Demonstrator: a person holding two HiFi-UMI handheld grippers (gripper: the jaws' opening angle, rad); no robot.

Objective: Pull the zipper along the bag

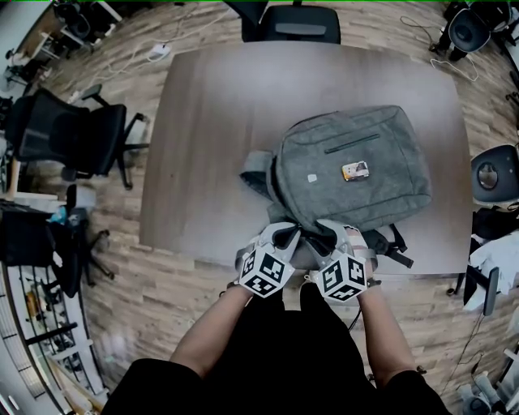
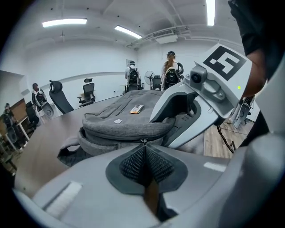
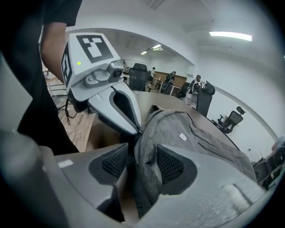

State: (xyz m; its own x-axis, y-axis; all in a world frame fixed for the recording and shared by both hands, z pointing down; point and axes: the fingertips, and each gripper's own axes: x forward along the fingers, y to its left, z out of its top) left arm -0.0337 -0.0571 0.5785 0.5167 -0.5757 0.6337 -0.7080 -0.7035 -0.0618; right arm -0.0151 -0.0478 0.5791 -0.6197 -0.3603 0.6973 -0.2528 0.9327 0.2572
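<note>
A grey backpack (image 1: 357, 166) lies flat on the brown table (image 1: 203, 138), its near end at the table's front edge. Both grippers meet at that near end. My left gripper (image 1: 290, 237) is shut, and a small metal zipper pull (image 2: 143, 141) shows pinched at its tip against the bag's zip seam. My right gripper (image 1: 326, 233) sits just right of it with its jaws apart. A fold of the bag's grey fabric (image 3: 144, 164) hangs between its pads, with a gap on the left side. The left gripper's tip (image 3: 137, 129) touches the same fold.
A small orange and white tag (image 1: 355, 171) lies on the bag's top. Black straps (image 1: 393, 243) trail over the table's front edge at the right. Office chairs stand at the left (image 1: 73, 138) and at the far side (image 1: 300, 24). People stand in the distance.
</note>
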